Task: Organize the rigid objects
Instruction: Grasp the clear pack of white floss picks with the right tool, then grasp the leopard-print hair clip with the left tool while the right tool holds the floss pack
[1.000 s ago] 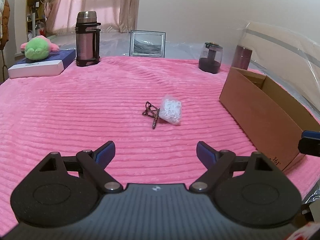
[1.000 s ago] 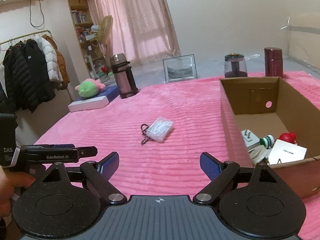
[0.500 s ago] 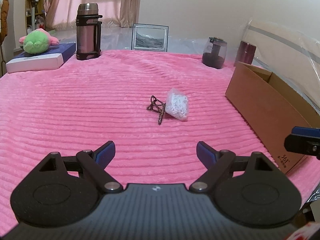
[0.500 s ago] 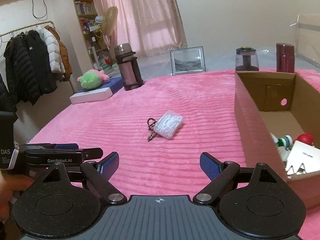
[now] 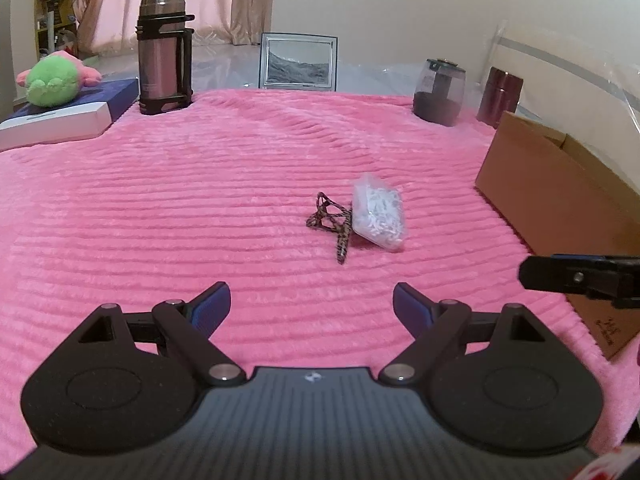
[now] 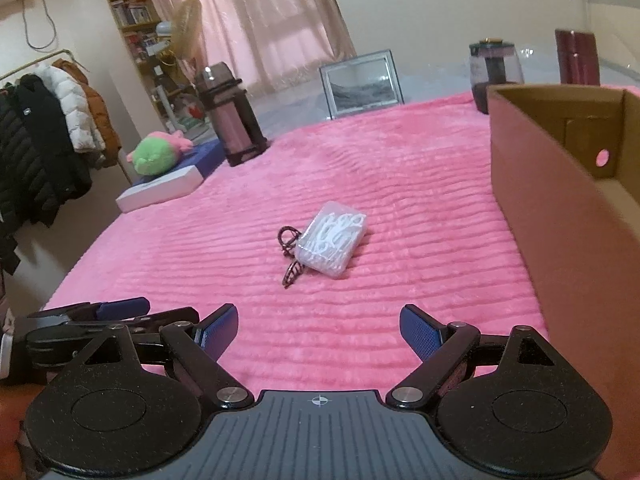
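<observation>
A small clear plastic case (image 5: 377, 216) (image 6: 332, 238) full of white pieces lies on the pink blanket (image 5: 200, 208), touching a dark patterned cord (image 5: 334, 222) (image 6: 290, 252) on its left. My left gripper (image 5: 311, 306) hovers open just short of them, nothing between its blue pads. My right gripper (image 6: 318, 330) is open too, pointing at the same pair from nearer the cardboard box (image 6: 560, 208) (image 5: 560, 200). One tip of the right gripper (image 5: 576, 278) shows at the right edge of the left wrist view. The box's contents are hidden from both views now.
At the blanket's far edge stand a steel flask (image 5: 164, 46), a picture frame (image 5: 298, 62), a dark glass jar (image 5: 438, 92) and a maroon tumbler (image 5: 500, 96). A green plush (image 5: 54, 82) lies on a flat box (image 5: 60, 118). Coats (image 6: 40, 136) hang at left.
Both grippers have moved forward and lower toward the clear case and cord, which look larger now. The box has slid toward the right edge, its contents dropping out of sight. Jaws unchanged.
</observation>
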Demonstrator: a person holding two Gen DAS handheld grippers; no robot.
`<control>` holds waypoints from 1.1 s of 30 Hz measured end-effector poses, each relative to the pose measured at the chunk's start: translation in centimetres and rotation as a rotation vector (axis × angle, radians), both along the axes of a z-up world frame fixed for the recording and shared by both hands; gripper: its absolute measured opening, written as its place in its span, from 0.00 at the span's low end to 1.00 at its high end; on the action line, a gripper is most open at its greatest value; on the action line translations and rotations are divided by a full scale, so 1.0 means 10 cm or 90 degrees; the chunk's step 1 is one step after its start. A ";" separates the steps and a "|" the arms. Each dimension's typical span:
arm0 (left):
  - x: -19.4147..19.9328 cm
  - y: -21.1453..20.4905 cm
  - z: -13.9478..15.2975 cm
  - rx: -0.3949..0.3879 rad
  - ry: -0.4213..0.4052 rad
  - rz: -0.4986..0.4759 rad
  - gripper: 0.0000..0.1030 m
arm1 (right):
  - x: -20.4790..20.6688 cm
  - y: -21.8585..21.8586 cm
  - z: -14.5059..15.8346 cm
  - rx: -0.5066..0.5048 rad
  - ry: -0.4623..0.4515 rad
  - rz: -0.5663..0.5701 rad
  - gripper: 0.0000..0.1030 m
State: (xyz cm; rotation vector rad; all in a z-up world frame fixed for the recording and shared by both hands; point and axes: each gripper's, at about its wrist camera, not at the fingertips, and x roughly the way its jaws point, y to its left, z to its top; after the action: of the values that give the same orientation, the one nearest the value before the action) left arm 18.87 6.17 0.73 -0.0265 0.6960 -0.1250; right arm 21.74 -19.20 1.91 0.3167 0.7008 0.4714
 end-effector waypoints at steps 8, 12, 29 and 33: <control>0.48 0.13 -0.16 0.013 -0.001 -0.006 0.83 | 0.67 0.25 -0.23 0.022 0.034 -0.011 0.83; 0.71 0.21 -0.24 0.016 0.000 0.000 0.83 | 1.01 0.33 -0.32 0.041 0.059 -0.031 0.83; 1.00 0.22 -0.40 0.005 -0.001 -0.048 0.83 | 1.63 0.48 -0.56 0.055 0.120 -0.051 0.52; 1.09 0.07 -0.44 0.015 -0.006 -0.094 0.83 | 1.49 0.32 -0.49 -0.006 0.093 -0.048 0.51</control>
State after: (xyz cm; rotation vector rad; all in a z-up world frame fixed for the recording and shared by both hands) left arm 29.77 6.84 -3.68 0.0483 0.6905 -0.2576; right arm 36.65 -15.97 -2.96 0.3694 0.8295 0.3757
